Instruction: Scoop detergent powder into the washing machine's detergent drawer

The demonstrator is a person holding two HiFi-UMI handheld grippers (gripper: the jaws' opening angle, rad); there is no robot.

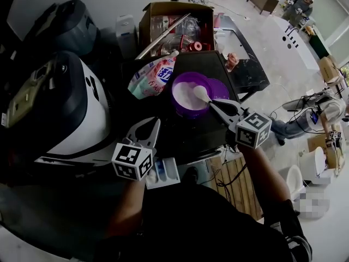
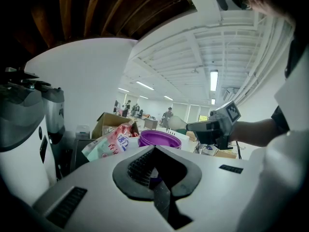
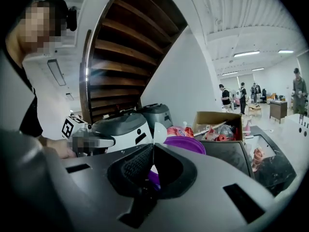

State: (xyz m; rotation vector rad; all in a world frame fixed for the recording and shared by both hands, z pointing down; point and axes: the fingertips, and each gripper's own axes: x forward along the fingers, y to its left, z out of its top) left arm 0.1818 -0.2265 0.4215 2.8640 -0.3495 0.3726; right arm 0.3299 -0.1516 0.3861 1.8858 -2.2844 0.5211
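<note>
Head view: right gripper (image 1: 218,107) jaws pinch spoon (image 1: 200,93) handle, its white end over powder (image 1: 187,96) in purple bowl (image 1: 180,109). Left gripper (image 1: 156,125) jaws pressed together, empty, near bowl. Drawer (image 1: 166,173) just beside left gripper's cube.

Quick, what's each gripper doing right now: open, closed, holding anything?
Left gripper: closed, apparently empty.
Right gripper: closed on the white plastic spoon.

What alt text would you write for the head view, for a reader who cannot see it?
The right claw holds a white spoon over a purple bowl of white powder; the left claw sits shut beside the washing machine.
</note>
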